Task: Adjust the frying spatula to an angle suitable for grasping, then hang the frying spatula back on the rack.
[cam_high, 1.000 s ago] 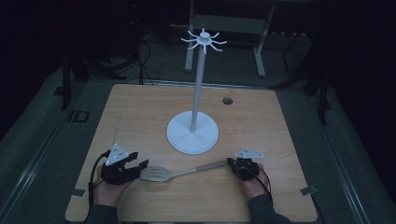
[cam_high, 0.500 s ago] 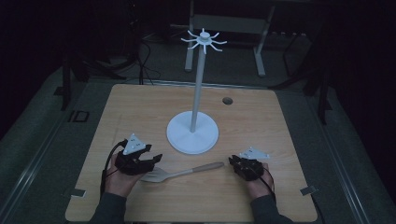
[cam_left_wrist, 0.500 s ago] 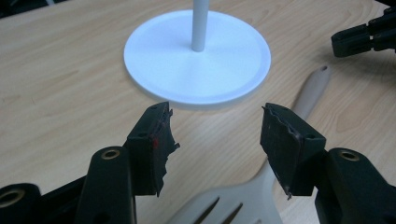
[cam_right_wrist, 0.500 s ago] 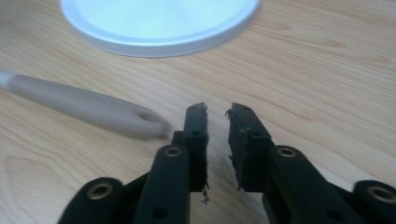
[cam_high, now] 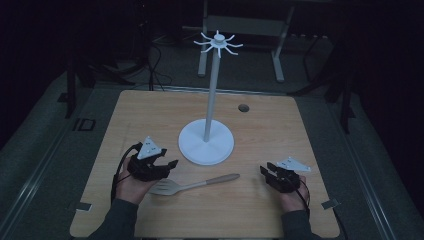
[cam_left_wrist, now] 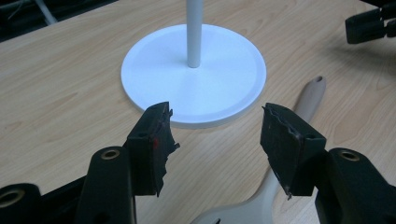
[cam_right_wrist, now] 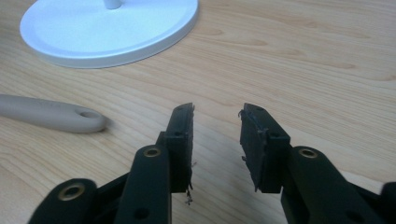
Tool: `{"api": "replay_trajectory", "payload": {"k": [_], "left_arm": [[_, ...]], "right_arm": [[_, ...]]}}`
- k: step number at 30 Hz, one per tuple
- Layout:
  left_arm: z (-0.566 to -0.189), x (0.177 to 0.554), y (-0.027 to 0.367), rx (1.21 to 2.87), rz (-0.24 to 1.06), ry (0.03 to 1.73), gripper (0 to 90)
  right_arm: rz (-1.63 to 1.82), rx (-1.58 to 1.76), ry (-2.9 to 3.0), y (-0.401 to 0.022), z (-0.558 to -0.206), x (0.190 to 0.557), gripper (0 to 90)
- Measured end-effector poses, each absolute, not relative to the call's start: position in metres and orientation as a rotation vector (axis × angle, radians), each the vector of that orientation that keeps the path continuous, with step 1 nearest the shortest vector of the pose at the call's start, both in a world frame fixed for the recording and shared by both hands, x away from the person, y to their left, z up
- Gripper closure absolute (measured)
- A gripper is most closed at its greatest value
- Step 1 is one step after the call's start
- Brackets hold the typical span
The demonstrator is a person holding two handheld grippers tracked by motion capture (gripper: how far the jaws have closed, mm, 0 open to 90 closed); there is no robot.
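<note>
A beige spatula (cam_high: 192, 185) lies flat on the wooden table (cam_high: 150, 115), in front of a white stand (cam_high: 206, 142) with a tall pole and hooks at the top. My left gripper (cam_high: 170, 165) hovers just above and left of the spatula's head, open and empty after its jaws have just been opening. In the left gripper view the gripper (cam_left_wrist: 217, 112) faces the stand's base (cam_left_wrist: 219, 70), with the spatula (cam_left_wrist: 312, 95) to the lower right. My right gripper (cam_high: 264, 171) sits right of the handle end; its jaws have just been opening, with nothing between them (cam_right_wrist: 218, 111). The handle tip (cam_right_wrist: 51, 116) lies to the left.
A small dark hole (cam_high: 243, 108) marks the table's far right area. The stand's round base (cam_right_wrist: 107, 32) takes up the middle of the table. Metal frame legs (cam_high: 277, 55) stand on the floor beyond the far edge.
The right gripper has let go of the spatula's handle end, opened and drawn off to the right. The left gripper has lifted and shifted right from the spatula's head. The spatula stays put.
</note>
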State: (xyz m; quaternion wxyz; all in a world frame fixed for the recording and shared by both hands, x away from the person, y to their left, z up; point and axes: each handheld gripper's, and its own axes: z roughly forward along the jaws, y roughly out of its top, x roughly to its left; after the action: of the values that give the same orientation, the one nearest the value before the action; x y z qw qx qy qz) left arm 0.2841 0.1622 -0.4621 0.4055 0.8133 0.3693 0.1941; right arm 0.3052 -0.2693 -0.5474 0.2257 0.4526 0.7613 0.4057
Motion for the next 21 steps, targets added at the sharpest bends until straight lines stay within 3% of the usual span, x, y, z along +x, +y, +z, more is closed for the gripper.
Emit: {"api": "replay_trajectory", "payload": {"k": [10, 21], "left_arm": [[-0.452, 0.294, 0.148, 2.102, 0.459, 0.890, 42.9], [-0.446, 0.305, 0.134, 2.156, 0.444, 0.846, 44.3]], "right_arm": [[1.172, 1.252, 2.079, -0.291, -0.540, 0.299, 55.5], [1.175, 1.238, 2.082, -0.301, -0.537, 0.285, 53.7]]}}
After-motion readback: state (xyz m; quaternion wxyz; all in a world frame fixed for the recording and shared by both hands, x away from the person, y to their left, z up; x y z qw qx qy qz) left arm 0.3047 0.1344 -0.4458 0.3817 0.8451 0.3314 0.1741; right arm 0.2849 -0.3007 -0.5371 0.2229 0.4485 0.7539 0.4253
